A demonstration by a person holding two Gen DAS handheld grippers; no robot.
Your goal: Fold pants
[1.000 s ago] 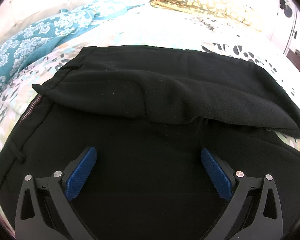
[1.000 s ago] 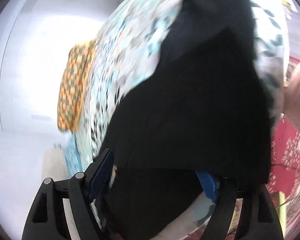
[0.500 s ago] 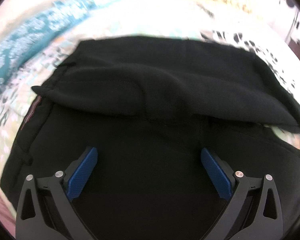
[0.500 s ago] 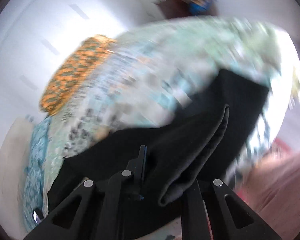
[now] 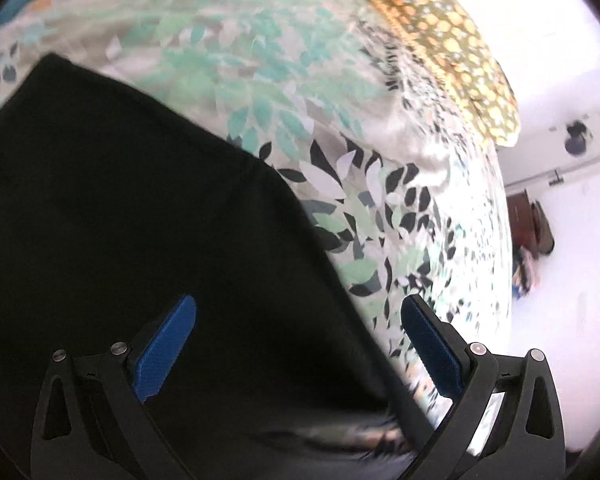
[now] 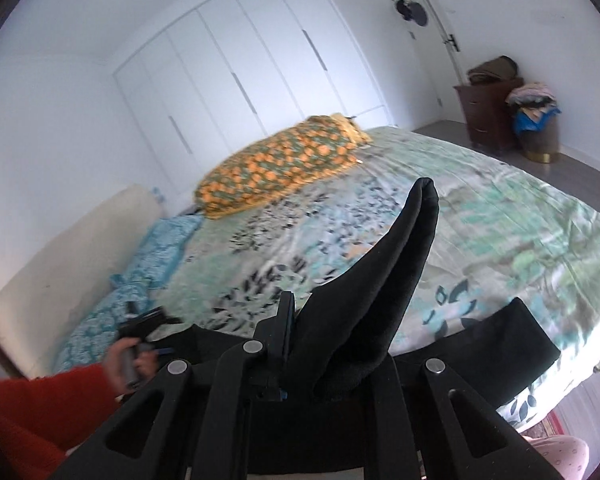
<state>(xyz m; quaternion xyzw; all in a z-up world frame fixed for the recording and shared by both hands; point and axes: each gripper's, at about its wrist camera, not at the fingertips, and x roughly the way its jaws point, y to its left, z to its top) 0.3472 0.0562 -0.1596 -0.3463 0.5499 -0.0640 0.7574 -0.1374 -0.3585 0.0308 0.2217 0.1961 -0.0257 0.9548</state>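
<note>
On the bed [image 5: 360, 208], black pants [image 5: 140, 240] lie spread over the leaf-print cover. My left gripper [image 5: 296, 344] hovers over their edge, blue fingers [image 5: 168, 348] wide apart, holding nothing. My right gripper [image 6: 320, 364] is clamped on a fold of the pants [image 6: 380, 280], which sticks up past its fingers. Orange-patterned pillow [image 6: 280, 164] sits at the far side, well apart.
</note>
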